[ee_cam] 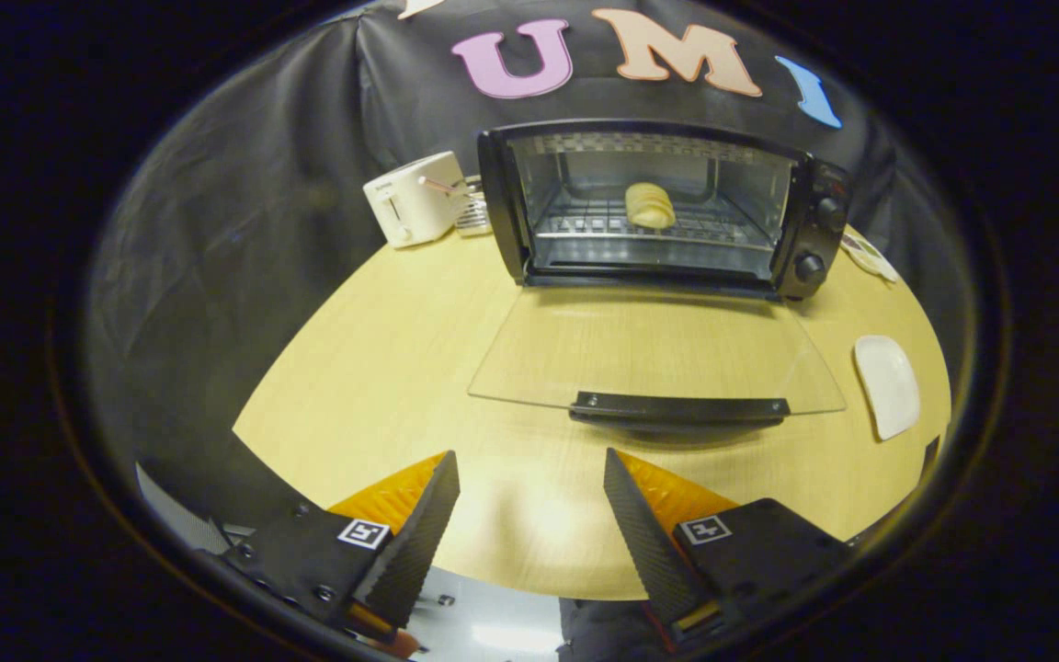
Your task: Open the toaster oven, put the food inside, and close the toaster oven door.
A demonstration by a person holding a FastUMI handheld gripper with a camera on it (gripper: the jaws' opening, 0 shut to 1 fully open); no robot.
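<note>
Round pale wooden table (382, 386) against black cloth wall. Black toaster oven (663, 207) at far side, clear glass door (658, 354) folded flat, dark handle (677, 407) just ahead of gripper (529, 515). Jaws spread wide, holding nothing. Pale ridged pastry (650, 204) resting on wire rack inside. Risk: slipping off the handle in lifting, door dropping back. White plate (888, 384) beside door.

We see the toaster oven (667, 207) on the worktop (382, 368), its glass door (658, 354) folded down flat, the food (650, 204) on its rack. Our hand-held gripper (529, 478) hangs empty before the door handle (677, 407), fingers spread.
</note>
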